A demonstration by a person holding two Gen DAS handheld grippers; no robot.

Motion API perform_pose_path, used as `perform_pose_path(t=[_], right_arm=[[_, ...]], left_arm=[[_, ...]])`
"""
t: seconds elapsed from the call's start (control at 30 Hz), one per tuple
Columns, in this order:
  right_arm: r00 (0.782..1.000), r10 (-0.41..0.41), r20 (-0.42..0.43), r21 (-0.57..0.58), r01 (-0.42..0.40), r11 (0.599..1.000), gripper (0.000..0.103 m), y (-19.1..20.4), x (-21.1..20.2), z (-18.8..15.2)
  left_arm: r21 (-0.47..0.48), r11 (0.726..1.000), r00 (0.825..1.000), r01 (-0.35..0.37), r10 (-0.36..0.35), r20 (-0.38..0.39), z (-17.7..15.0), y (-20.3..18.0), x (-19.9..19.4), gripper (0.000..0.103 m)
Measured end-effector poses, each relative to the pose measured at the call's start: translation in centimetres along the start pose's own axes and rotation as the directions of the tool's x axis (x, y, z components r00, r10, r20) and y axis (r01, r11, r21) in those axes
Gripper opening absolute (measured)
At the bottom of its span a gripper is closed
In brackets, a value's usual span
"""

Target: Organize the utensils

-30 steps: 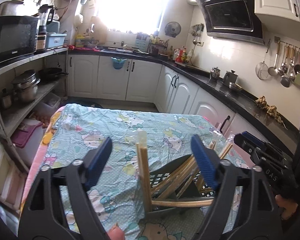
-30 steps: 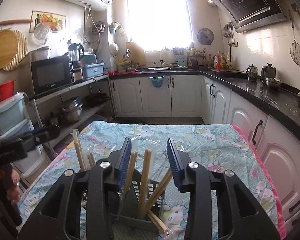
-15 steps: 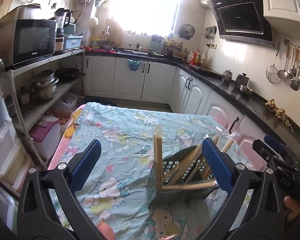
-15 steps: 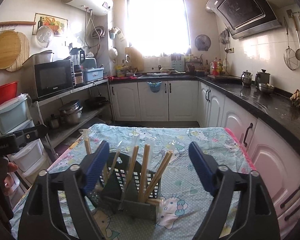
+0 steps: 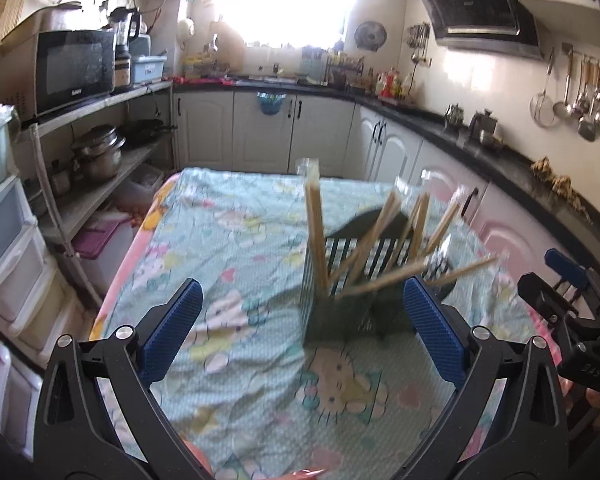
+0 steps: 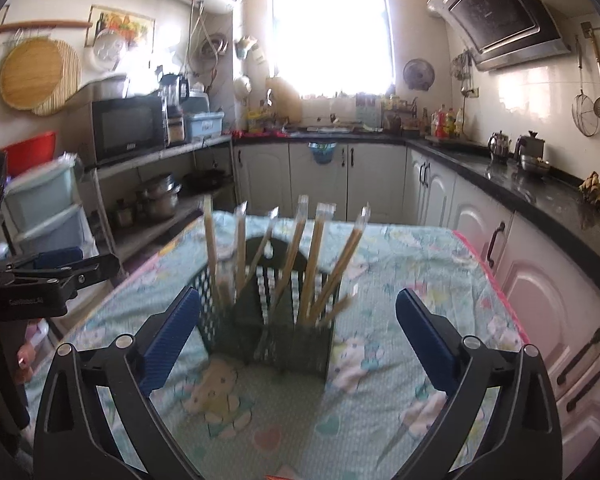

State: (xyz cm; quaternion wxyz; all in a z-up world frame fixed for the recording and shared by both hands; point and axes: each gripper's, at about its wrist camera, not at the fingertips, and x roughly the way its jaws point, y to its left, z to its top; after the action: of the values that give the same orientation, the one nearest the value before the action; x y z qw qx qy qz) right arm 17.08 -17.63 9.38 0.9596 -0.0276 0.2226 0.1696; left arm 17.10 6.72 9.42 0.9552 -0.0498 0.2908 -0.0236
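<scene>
Chopsticks [image 6: 312, 264] stand in a dark basket [image 6: 276, 332] on the worktop [image 6: 400, 272], beyond both grippers: left gripper [image 5: 300, 340] wide open, right gripper [image 6: 298, 332] opening, fingers empty.

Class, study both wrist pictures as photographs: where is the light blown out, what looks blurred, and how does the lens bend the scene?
Left wrist view: the window is blown out white, and the chopsticks and basket are smeared. Right wrist view: the window glares again, the basket is soft, and the countertop curves from fisheye distortion.
</scene>
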Motion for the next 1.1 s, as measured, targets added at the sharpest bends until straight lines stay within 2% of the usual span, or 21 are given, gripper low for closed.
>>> perform_pose_path(t=[0.27,0.43,0.63,0.83,1.1], right_arm=[[0.992,0.016,-0.127,-0.026,-0.019,0.999,0.096,1.1,0.8,-4.6],[0.990,-0.010,-0.139,-0.038,0.004,0.999,0.096,2.0,0.9,-7.4],[0.996,-0.058,-0.074,-0.058,0.054,0.997,0.097,2.2,0.1,-10.1],[0.993,-0.108,0.038,-0.069,0.110,0.991,0.097,2.4,-1.2,-11.6],[0.959,-0.161,0.233,0.010,0.164,0.986,0.097,1.6,-3.3,-11.2]], left_arm=[[0.011,0.999,0.994,-0.052,0.052,-0.096,-4.7,0.0,1.3,0.093],[0.013,0.998,0.994,-0.068,0.069,-0.090,-7.6,-0.2,1.7,0.093],[0.002,0.999,0.998,-0.053,0.053,-0.025,-10.5,-0.4,1.2,0.093],[-0.025,0.999,0.998,-0.024,0.025,0.055,-11.4,-0.3,0.3,0.093],[0.013,0.999,0.980,-0.033,0.030,0.197,-11.6,-1.0,-1.2,0.093]])
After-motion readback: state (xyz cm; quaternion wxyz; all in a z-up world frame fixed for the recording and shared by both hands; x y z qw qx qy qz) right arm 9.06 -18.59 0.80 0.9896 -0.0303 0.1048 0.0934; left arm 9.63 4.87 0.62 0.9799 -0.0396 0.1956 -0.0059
